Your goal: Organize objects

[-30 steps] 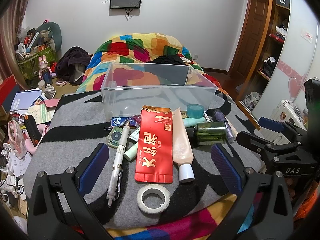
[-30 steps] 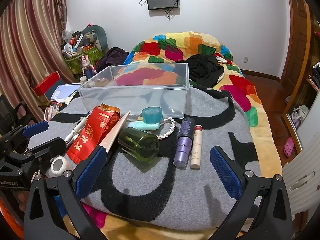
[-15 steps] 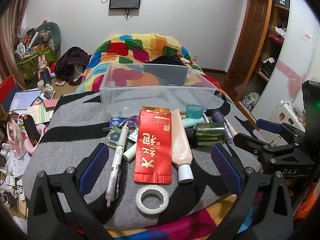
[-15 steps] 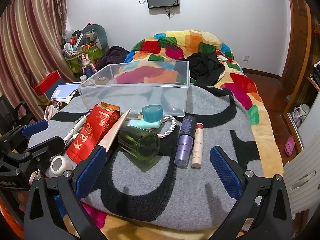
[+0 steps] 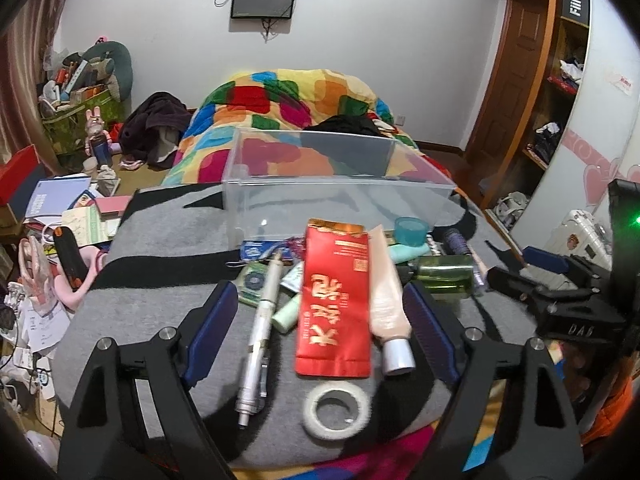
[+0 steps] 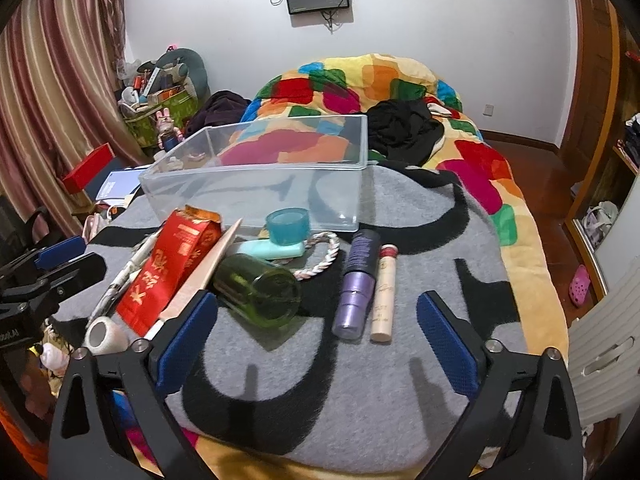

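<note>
A clear plastic bin stands empty on the grey blanket. In front of it lie a red pouch, a peach tube, a silver pen, a white tape roll, a green bottle, a teal cup, a purple bottle and a cream tube. My left gripper is open over the pen, pouch and tube. My right gripper is open just short of the green and purple bottles.
A braided rope and mint tube lie by the cup. A colourful duvet with black clothing lies behind the bin. Floor clutter lies to the left. The bed edge drops off to the right.
Both grippers have moved slightly forward toward the objects. Both stay open. Nothing on the blanket has moved.
</note>
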The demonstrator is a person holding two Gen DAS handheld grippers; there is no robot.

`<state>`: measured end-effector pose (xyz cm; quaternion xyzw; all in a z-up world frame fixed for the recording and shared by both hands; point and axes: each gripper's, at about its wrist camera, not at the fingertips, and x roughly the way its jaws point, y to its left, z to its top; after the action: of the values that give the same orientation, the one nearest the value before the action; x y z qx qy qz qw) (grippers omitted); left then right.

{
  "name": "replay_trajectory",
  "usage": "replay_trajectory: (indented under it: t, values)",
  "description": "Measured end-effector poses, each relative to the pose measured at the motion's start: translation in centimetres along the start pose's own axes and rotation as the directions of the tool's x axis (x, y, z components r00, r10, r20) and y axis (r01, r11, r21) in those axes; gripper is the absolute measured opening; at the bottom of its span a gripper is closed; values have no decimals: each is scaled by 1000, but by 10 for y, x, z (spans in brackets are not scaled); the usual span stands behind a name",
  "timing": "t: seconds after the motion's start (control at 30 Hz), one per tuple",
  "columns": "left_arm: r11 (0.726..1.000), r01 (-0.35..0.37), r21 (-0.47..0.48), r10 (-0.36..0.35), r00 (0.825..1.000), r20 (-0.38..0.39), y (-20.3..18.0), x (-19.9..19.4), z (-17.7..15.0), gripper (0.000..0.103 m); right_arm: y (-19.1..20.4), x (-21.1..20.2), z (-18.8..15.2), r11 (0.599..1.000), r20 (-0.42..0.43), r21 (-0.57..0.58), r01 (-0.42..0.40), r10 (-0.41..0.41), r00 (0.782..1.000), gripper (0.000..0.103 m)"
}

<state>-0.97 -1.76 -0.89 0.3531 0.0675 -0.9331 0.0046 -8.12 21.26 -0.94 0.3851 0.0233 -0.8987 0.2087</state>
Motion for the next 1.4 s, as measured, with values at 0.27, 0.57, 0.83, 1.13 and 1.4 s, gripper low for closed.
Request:
replay_trajectory:
  t: [0.27,0.57,0.83,1.13,1.4]
  values:
    - [997,-75,-31,73,995,-68,33,16,-8,63,-35,13,7,996,-21,61,69,-68,997,72]
    - [996,-64,-57,54,984,-171,51,40,-31,43,-70,42,4,984,-111,157,82,-65,992,46]
    - [997,-65,-45,58,988,-143,49,45,-29,24,-54,63,6,993,-143,97,66,-52,988,36]
    - [996,-50,-70,43,995,-93,53,35,-27,13,-51,56,4,994,-118,60,94,-86,989,14]
    - [998,-4,-55,3,1000,-21,52,11,-8,0,-42,24,21,997,-24,52,59,-57,998,14]
